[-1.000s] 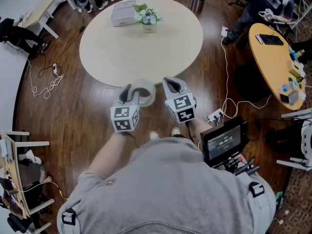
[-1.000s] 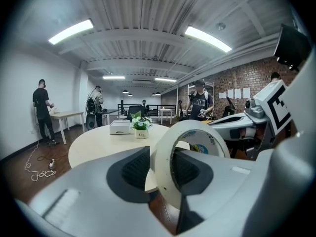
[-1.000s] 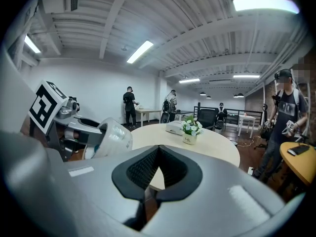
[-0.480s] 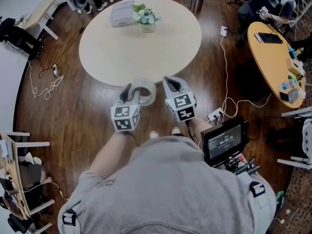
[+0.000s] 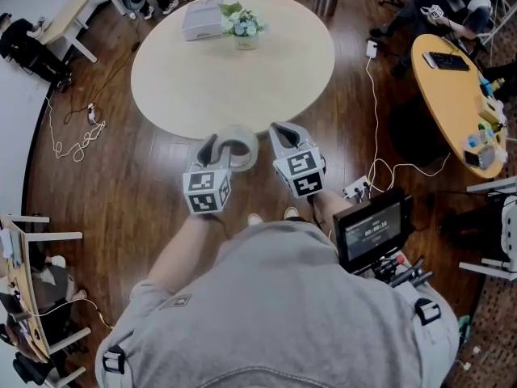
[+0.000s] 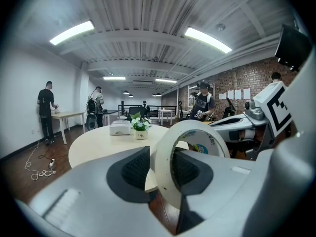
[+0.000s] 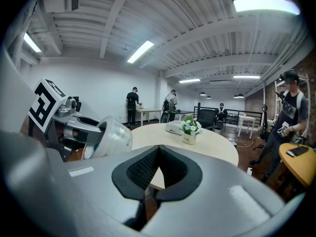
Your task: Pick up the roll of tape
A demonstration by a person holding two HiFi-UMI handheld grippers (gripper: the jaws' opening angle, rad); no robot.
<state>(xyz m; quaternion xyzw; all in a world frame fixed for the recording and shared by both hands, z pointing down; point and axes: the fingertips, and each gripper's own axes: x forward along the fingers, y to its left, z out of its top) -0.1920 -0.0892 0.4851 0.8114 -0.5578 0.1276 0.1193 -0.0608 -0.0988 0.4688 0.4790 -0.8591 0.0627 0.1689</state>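
Since the left tongs (image 6: 160, 169) grip the roll of tape (image 6: 163, 174) upright, the empty, clenched right tongs (image 7: 158, 167) lie just beside it.

- Tape (image 5: 244, 142): off-white roll; core label printed blue and green.
- Left gripper (image 5: 220, 152) and right gripper (image 5: 289, 136): grey shells, black ribbed pads, black-and-white square markers.
- Table (image 5: 234, 79): plain pale beige.
- Floor (image 5: 121, 184): dark brown wood planks.
- Shirt (image 5: 275, 314): grey.
- Flowers (image 5: 238, 24): white blooms, green leaves.
- Box (image 5: 200, 21): white.
- Wall (image 6: 237, 83): red-brown brick.
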